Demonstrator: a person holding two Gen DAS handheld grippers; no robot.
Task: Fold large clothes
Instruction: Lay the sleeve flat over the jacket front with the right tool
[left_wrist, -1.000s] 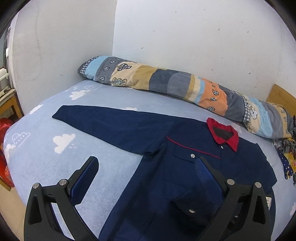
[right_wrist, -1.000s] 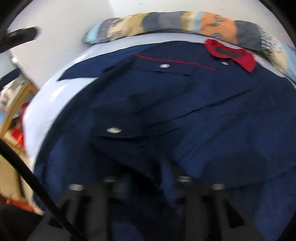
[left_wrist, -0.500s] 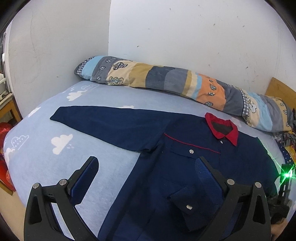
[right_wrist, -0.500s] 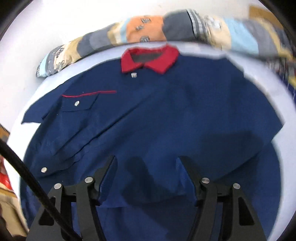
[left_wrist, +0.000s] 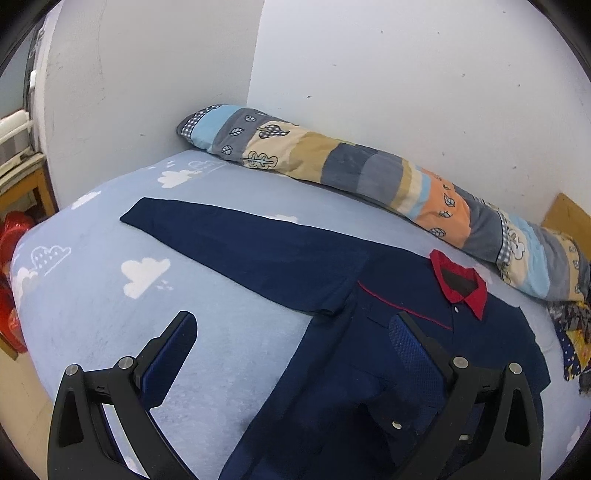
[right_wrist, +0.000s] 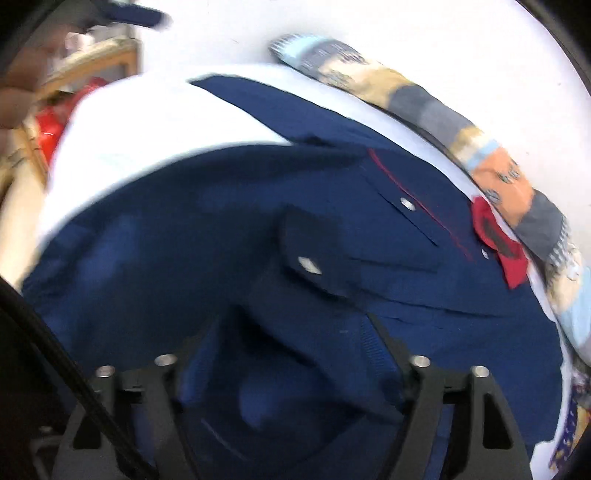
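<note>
A navy work shirt (left_wrist: 388, 354) with a red collar (left_wrist: 460, 282) lies spread face up on the bed (left_wrist: 92, 295), filling the lower right of my left wrist view, one long sleeve (left_wrist: 240, 247) stretched out flat toward the upper left over the cloud-print sheet. A patchwork bolster (left_wrist: 369, 170) runs along the white wall behind it. My left tongs (left_wrist: 291, 347) hang above the bed with their jaws wide and nothing between them, one finger over bare sheet, the other over the shirt's chest. In the blurred right wrist view my right tongs (right_wrist: 291, 343) sit low over the shirt body, jaws just narrowing to about half width; a dark fold of fabric lies between them, but I cannot tell whether the pads press on it.
</note>
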